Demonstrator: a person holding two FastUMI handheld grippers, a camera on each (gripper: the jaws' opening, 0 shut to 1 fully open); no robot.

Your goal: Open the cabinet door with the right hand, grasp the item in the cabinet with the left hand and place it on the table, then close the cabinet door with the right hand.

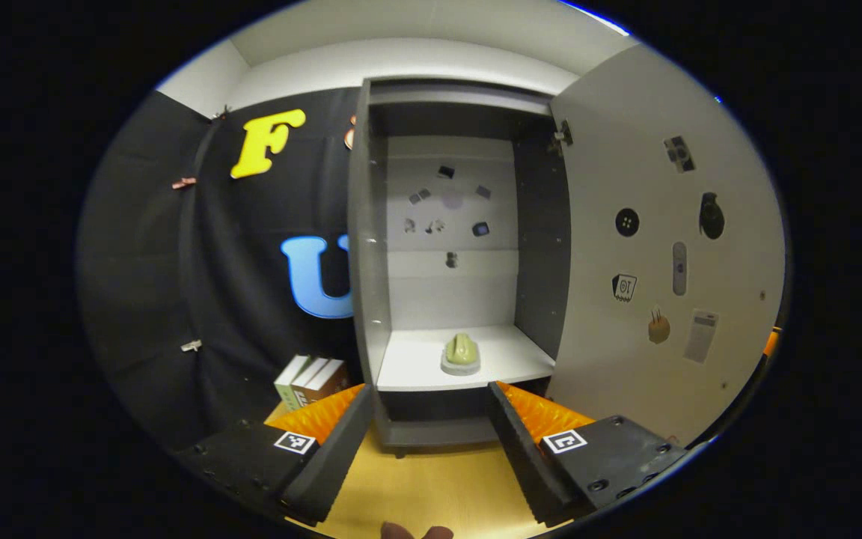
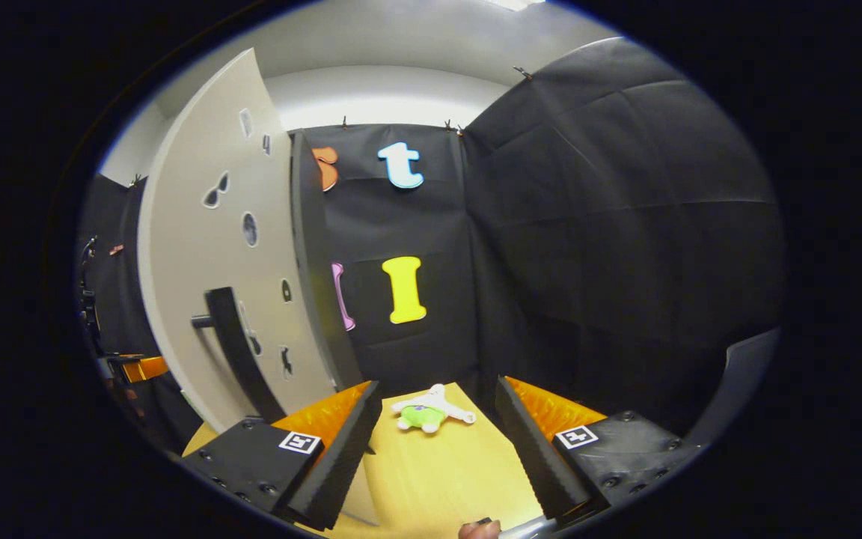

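My left gripper points straight into the open cabinet, jaws spread wide and holding nothing. The item I am after, a small pale green object on a greyish round base, sits alone near the front of the white shelf, framed between my two fingers but well apart from them. I cannot make out what it is exactly. The cabinet door stands swung out to the right, its inner face dotted with small stickers; more stickers mark the cabinet's back panel, too small to read. Left of the cabinet, a few books stand on the wooden table, partly cut off by my left finger.

My right gripper is also wide open and empty, beside the door's outer face, with its dark bar handle just left of my finger, not touched. Ahead on the table lies a small plush toy, white and green.
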